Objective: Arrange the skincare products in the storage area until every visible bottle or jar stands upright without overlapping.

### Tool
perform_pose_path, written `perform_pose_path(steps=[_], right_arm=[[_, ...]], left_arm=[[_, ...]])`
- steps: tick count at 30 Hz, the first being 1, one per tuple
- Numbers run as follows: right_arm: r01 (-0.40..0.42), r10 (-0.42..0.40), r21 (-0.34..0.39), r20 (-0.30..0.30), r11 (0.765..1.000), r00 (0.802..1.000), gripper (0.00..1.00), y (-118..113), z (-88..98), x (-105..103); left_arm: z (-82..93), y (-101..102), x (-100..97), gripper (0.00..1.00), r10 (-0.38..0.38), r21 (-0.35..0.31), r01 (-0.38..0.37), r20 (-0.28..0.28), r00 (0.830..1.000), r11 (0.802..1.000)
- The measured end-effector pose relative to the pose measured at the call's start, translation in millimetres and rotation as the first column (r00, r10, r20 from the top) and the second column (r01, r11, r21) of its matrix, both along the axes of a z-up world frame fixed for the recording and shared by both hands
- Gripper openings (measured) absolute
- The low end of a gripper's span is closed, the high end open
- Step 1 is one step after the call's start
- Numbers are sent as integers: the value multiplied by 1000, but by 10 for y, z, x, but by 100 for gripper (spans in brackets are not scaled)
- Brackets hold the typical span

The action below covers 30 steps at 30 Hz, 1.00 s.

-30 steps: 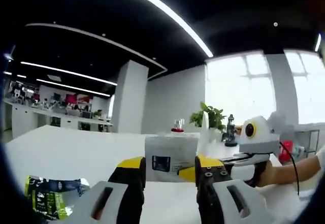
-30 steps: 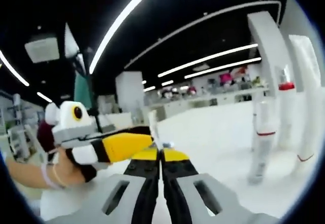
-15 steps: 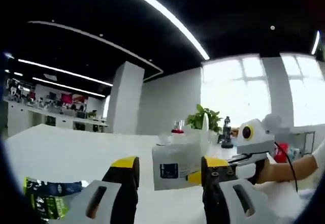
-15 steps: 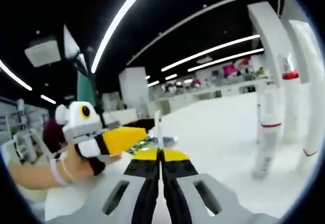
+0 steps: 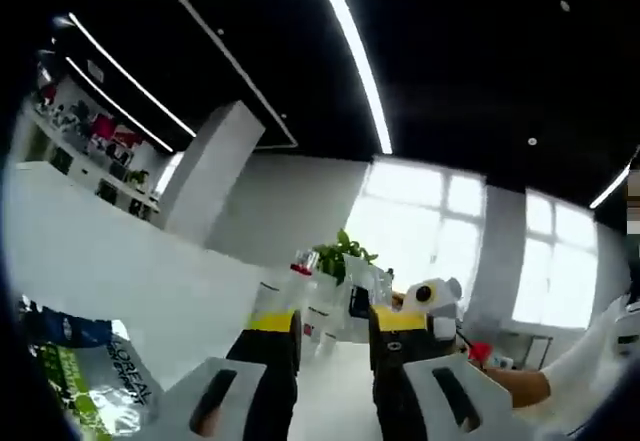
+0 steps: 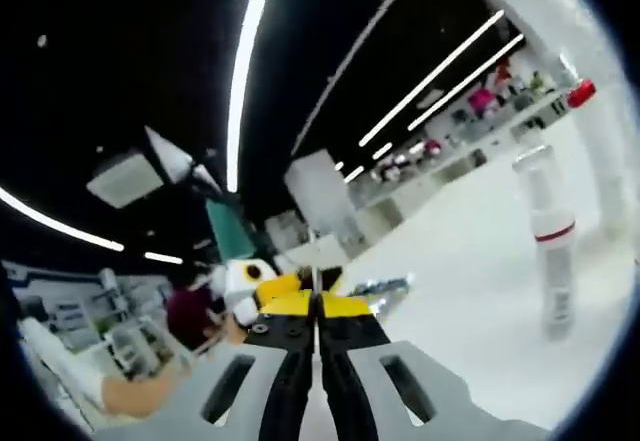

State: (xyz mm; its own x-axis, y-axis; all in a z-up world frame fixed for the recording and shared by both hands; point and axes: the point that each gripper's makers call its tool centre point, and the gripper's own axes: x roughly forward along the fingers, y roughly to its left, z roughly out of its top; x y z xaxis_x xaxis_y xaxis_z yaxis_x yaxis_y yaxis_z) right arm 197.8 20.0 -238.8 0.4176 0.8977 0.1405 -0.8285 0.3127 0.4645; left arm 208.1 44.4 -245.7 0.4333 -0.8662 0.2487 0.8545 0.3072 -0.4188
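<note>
Skincare bottles (image 5: 318,306) stand in a loose cluster on the white tabletop (image 5: 120,261), just past the left tongs (image 5: 333,326) tips, around 12 o'clock from the jaws. They look upright; the blur makes it hard to tell whether any overlap.

Change vs a second ago: the white boxy bottle that sat clamped between the left jaws is out of them. Half a second back the jaws had already parted around it; now the left tongs are released, with a gap between the yellow tips and nothing in it. Judgement: that bottle has been set down among the cluster, though which one it is cannot be told.

Right tongs (image 6: 316,306) are clenched, tips pressed together with at most a thin sliver at the seam, same as in both earlier frames. In the right gripper view a tall white bottle (image 6: 553,251) with a red band stands upright at 3 o'clock, well apart from the tips.

The other gripper shows at 2 o'clock in the left gripper view, with a hand (image 5: 515,386) behind it. A green sachet (image 5: 95,386) lies flat at 8 o'clock on the tabletop.

Both views have rolled hard since the last frames; that is camera motion.

Task read: one placement looks done; the sachet and the spacing in the cluster remain to be checked.
</note>
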Motion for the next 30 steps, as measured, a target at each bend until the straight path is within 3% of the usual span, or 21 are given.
perform_pose_path(steps=[2,5,8,10,21,23,30], right_arm=[[-6,6,-10,8,1000,1000,0,18,-10,-20],[-19,19,-45,1,999,1000,0,69,-76,-45],[-13,13,-32,-18,999,1000,0,15,-64,16],[-10,10,-27,-26,1000,1000,0,4,-66,17],[24,-23,16,-48,1000,999,0,-103,4,140],[38,-37,13,-41,999,998,0,-47,-9,45],[61,-61,4,-39,998,997,0,-40,-35,88]], left_arm=[[17,-123,-197,16,-47,-20,47,7,999,999],[38,-134,-265,5,-109,-34,109,8,994,993],[39,-129,-280,1,-105,-36,105,13,994,994],[64,-62,-155,1,-112,-48,112,2,994,993],[16,-85,-125,1,-114,-25,114,-14,993,993],[-4,-86,-104,1,-111,-15,111,-22,994,994],[-34,-49,-50,1,-84,-7,84,-51,995,996]])
